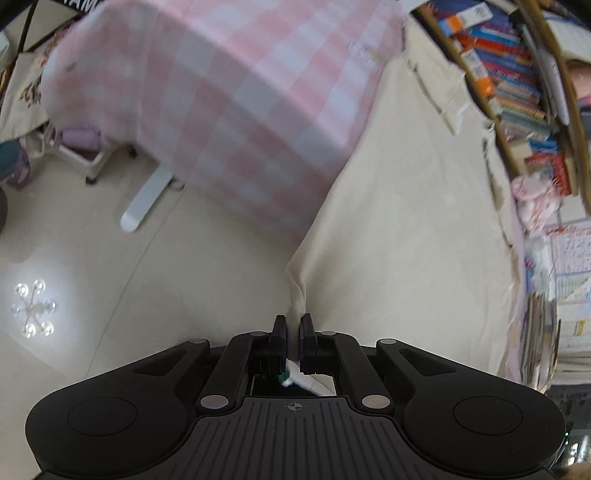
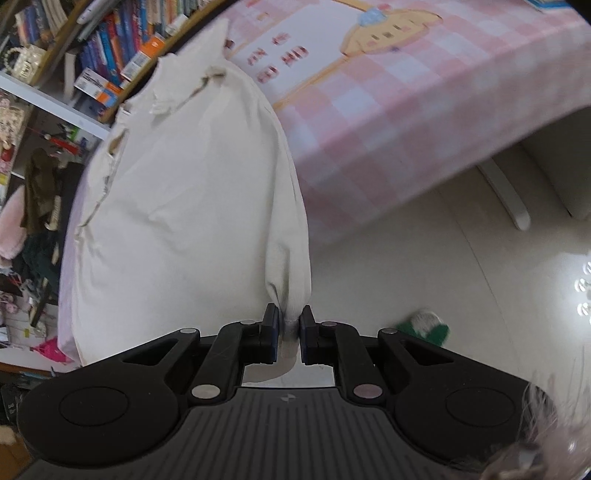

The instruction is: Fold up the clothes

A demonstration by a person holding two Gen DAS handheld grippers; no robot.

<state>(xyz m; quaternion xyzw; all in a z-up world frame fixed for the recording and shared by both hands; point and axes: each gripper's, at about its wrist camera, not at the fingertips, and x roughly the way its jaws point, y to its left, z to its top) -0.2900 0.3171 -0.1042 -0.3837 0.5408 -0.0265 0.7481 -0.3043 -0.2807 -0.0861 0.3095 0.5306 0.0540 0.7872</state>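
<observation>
A cream-white garment (image 1: 413, 192) hangs stretched between both grippers, off the table's near edge. My left gripper (image 1: 294, 323) is shut on a bunched corner of the garment, which fans out up and to the right. In the right wrist view the same garment (image 2: 177, 206) spreads up and left, its far end with seams resting on the table. My right gripper (image 2: 289, 318) is shut on a gathered cuff-like end of it. The table is covered by a pink checked cloth (image 1: 240, 96) bearing a cartoon print (image 2: 369, 33).
Bookshelves (image 1: 517, 74) packed with books stand beside the table, seen also as shelves (image 2: 110, 48) in the right wrist view. White table legs (image 1: 147, 199) stand on a pale glossy floor (image 1: 110, 295). A green and white item (image 2: 424, 325) lies on the floor.
</observation>
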